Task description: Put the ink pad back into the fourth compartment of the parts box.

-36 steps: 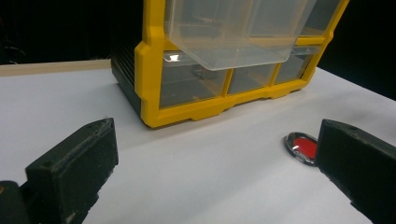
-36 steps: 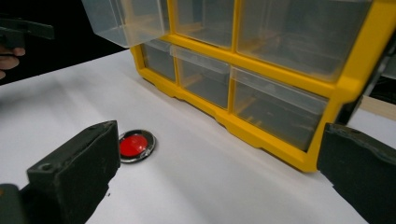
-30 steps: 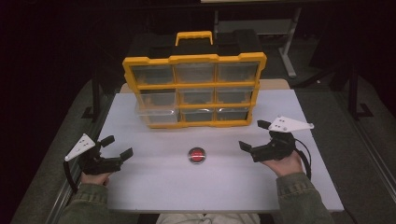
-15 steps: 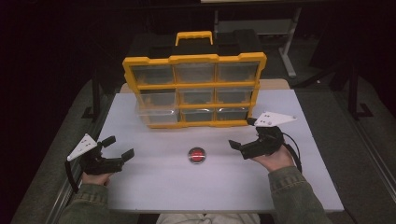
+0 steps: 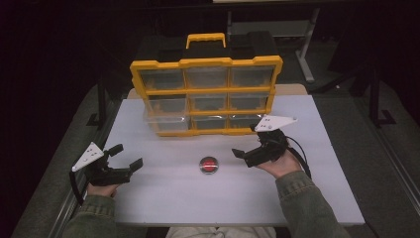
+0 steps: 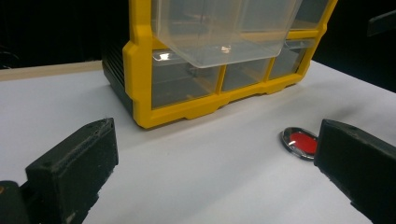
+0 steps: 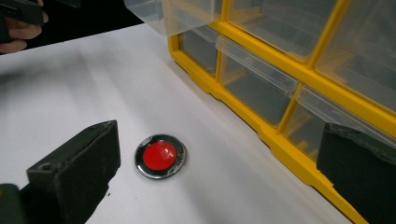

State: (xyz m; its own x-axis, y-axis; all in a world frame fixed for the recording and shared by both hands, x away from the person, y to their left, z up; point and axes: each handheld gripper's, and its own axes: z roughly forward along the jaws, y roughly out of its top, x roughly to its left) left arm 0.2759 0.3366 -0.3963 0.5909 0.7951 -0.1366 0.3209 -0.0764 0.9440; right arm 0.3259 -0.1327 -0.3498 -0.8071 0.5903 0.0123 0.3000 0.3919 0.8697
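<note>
A small round red disc with a silver rim lies flat on the white table, in front of a yellow organizer with clear drawers. Its middle-left drawer is pulled partly out. My right gripper hovers just right of the disc, open and empty, near the organizer's lower right corner. In the right gripper view the disc lies between the wide jaws, nearer the left one. My left gripper rests open at the table's left. In its view the disc sits by the right jaw.
The organizer stands upright at the back of the table with a yellow carry handle on top. The pulled-out drawer overhangs the table. Dark floor and metal stands surround the table. The person's other hand shows far off.
My right gripper has moved left and forward, from the table's right side to just beside the disc and the organizer's corner. The left gripper and the disc have stayed put.
</note>
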